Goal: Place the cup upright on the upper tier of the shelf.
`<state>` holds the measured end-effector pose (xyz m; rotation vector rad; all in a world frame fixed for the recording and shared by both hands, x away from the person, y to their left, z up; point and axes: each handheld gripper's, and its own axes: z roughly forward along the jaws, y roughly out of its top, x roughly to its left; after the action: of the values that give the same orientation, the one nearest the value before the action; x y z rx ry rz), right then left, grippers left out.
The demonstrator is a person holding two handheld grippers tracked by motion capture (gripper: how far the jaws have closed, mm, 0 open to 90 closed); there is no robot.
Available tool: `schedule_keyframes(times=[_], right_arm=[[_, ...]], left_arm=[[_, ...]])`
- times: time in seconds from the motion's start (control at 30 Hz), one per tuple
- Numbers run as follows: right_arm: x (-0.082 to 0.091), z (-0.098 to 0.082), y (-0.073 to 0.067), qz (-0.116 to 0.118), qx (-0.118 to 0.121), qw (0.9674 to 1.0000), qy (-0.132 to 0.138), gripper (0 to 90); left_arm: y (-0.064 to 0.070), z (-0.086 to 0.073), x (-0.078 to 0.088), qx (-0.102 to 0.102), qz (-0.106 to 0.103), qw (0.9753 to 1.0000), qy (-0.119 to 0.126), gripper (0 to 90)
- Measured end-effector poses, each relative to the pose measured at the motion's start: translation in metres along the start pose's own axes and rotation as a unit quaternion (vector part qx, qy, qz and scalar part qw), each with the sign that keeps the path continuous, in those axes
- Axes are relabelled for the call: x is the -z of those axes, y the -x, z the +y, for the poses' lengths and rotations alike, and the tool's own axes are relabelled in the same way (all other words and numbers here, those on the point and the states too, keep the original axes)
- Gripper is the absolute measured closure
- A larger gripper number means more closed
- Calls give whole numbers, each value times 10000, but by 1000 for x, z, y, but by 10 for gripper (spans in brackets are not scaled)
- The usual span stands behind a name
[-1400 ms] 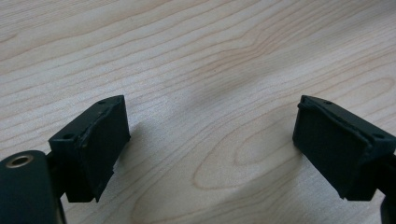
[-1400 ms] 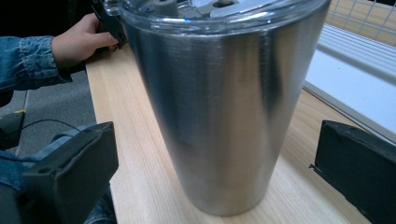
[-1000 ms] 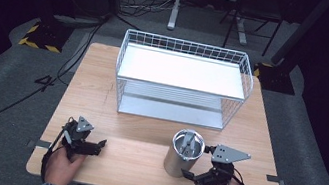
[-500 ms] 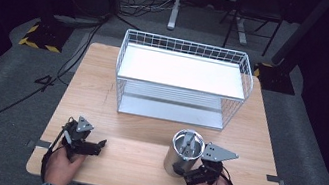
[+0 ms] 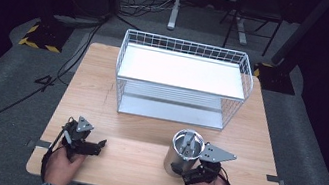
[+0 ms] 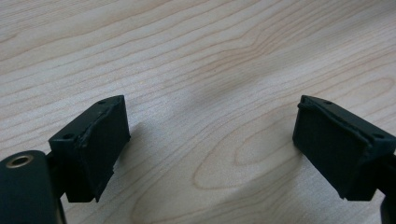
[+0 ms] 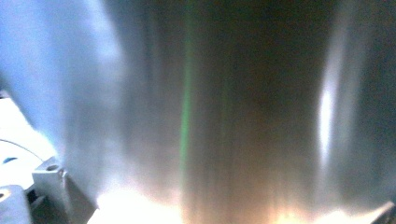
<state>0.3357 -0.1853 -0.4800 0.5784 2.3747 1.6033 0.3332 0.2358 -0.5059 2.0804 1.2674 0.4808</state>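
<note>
1. In my right gripper view the shiny steel cylinder cup (image 7: pixel 210 107) sits so close that it is a blur; its rim and base are cut off at 12 and 6 o'clock.
2. My right gripper (image 5: pixel 189 175) has its jaw tips hidden behind the cup wall in the high view, so I cannot tell whether the pads press it.
3. The small metal piece inside the cup (image 5: pixel 187 144) is too small to make out.
4. My left gripper (image 6: pixel 205 149) has both jaw bases cut off at 6 o'clock.
5. My forearms leave the high view at 6 o'clock.
</note>
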Motion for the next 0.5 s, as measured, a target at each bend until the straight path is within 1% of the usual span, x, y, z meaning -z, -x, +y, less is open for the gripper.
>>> schedule_keyframes(times=[0.5], right_arm=[[1, 0, -1, -64, 51, 10000, 17, 35]], left_arm=[[0, 0, 0, -1, 0, 10000, 0, 113]])
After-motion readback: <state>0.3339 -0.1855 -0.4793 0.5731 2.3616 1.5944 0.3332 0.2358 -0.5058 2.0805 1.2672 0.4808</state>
